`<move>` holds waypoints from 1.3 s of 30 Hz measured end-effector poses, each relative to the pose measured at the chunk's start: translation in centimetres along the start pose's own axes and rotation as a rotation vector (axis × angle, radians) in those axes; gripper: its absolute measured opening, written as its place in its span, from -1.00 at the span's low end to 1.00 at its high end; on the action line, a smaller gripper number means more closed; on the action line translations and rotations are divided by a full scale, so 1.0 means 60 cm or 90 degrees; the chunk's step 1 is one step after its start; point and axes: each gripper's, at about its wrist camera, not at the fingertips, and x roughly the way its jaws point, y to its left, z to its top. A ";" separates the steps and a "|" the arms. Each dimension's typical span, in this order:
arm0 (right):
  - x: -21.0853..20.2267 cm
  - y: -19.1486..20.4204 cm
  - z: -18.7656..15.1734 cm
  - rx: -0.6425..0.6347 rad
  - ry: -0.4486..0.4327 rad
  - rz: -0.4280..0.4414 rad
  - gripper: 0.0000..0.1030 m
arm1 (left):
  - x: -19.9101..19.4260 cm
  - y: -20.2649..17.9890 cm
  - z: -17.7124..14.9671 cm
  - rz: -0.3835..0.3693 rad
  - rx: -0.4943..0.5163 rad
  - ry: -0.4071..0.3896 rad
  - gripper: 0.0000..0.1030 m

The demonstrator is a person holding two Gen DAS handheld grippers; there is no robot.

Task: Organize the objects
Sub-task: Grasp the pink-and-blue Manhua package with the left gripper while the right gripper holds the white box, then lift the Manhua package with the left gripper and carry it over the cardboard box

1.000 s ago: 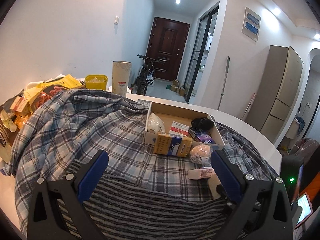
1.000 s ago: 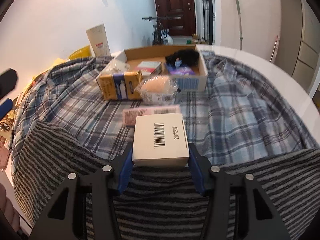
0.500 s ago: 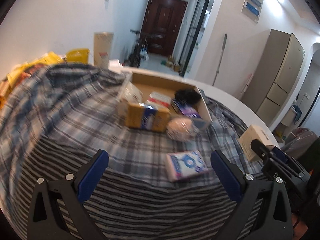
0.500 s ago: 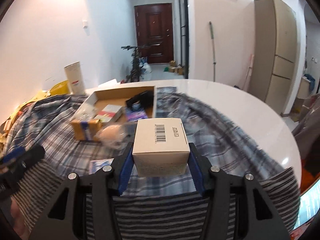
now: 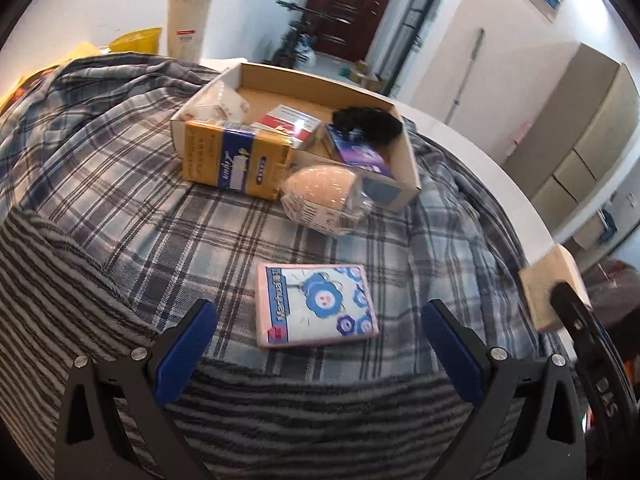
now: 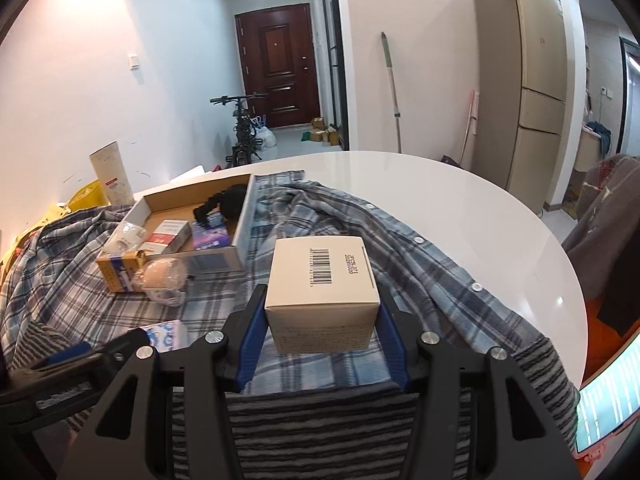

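Holding small packets, the cardboard tray (image 5: 404, 160) is seen at 12 o'clock; a white box (image 6: 322, 280) is gripped by the right gripper (image 6: 322, 344); the left gripper (image 5: 320, 344) is spread open over a tissue pack (image 5: 316, 304).

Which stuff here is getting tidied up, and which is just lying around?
Being tidied: white box in right gripper; tissue pack before open left gripper; yellow box; wrapped roll; cardboard tray.

Lying around: plaid shirt; bicycle; broom.

One cardboard tray (image 5: 404, 148) holds four items. Outside it lie one yellow carton (image 5: 236, 164), one wrapped roll (image 5: 320, 196), one tissue pack (image 5: 316, 304) and one white box (image 6: 322, 280).
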 end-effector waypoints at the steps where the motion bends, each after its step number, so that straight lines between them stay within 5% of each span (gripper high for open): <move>1: 0.001 -0.002 -0.002 -0.005 0.000 -0.004 -0.02 | 0.004 -0.001 -0.001 0.009 -0.002 -0.002 1.00; 7: 0.004 -0.013 -0.008 -0.006 0.005 -0.009 -0.02 | 0.057 -0.006 -0.007 0.031 -0.005 0.075 1.00; 13: 0.004 -0.007 -0.013 -0.021 0.007 -0.011 -0.02 | 0.060 -0.017 -0.011 0.054 0.022 0.067 1.00; 16: 0.001 -0.005 -0.011 -0.023 0.004 -0.014 -0.02 | 0.053 -0.017 -0.010 0.052 0.026 0.056 0.45; 23: -0.016 -0.006 -0.004 -0.016 -0.010 -0.007 -0.02 | 0.031 0.005 0.004 0.005 0.034 0.069 0.38; 30: -0.034 -0.014 0.013 -0.011 -0.029 0.001 -0.02 | -0.044 0.057 0.046 -0.013 0.032 0.014 0.38; 39: -0.084 -0.002 0.048 -0.042 -0.095 0.027 -0.02 | -0.158 0.129 0.081 0.040 0.039 -0.145 0.38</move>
